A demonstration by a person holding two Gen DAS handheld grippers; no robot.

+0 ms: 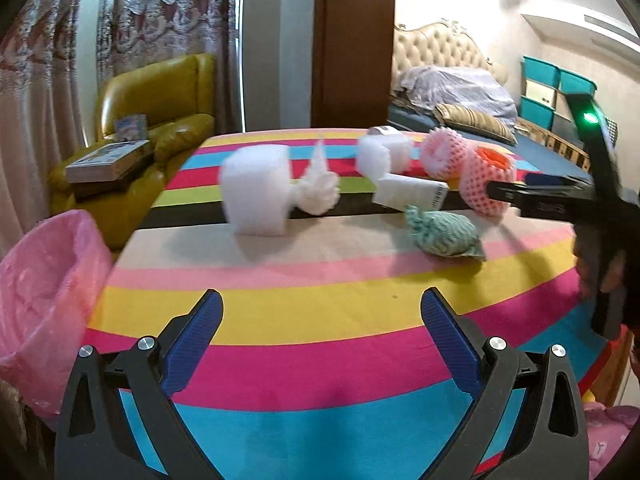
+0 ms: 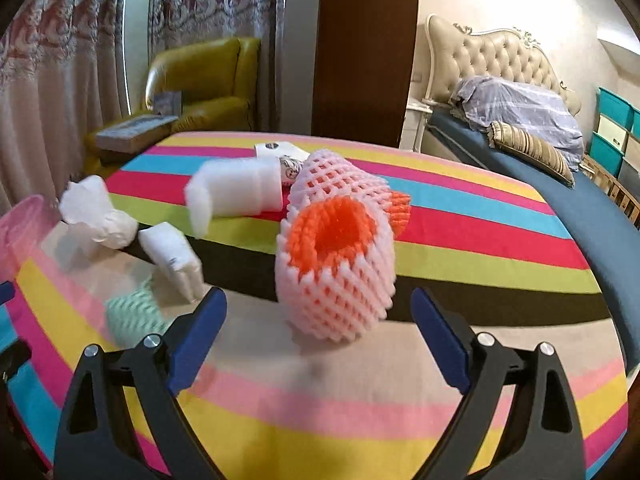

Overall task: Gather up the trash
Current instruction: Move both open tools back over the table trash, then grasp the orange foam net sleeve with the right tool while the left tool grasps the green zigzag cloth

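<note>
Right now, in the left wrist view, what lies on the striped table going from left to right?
White foam block → crumpled white foam net → white box → green foam net → pink foam net with orange lining.
</note>
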